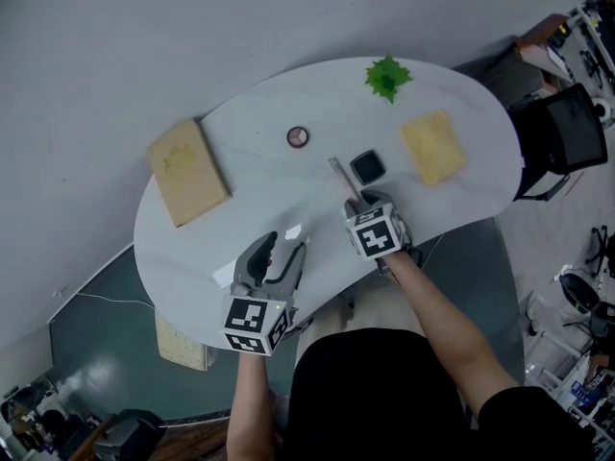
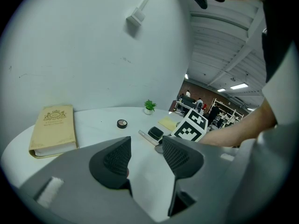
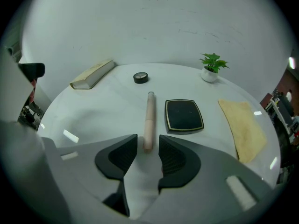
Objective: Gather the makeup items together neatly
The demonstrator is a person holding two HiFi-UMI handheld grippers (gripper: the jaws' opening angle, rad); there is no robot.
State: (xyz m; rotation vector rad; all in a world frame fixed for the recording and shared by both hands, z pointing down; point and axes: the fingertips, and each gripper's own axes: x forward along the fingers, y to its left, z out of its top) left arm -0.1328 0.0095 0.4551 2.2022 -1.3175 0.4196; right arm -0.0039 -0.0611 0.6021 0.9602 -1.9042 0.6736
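Right claw (image 3: pixel 148 146): jaws partly open over the white counter (image 3: pixel 93 111). The near end of a pink makeup tube (image 3: pixel 149 118) lies between the tips, and the pads appear clear of it. The tube lies flat, just beside a black square compact (image 3: pixel 183 115). A small round compact (image 3: pixel 140 77) sits apart, farther back. Left claw (image 2: pixel 145 148): jaws wide apart, nothing between them, low over bare counter.
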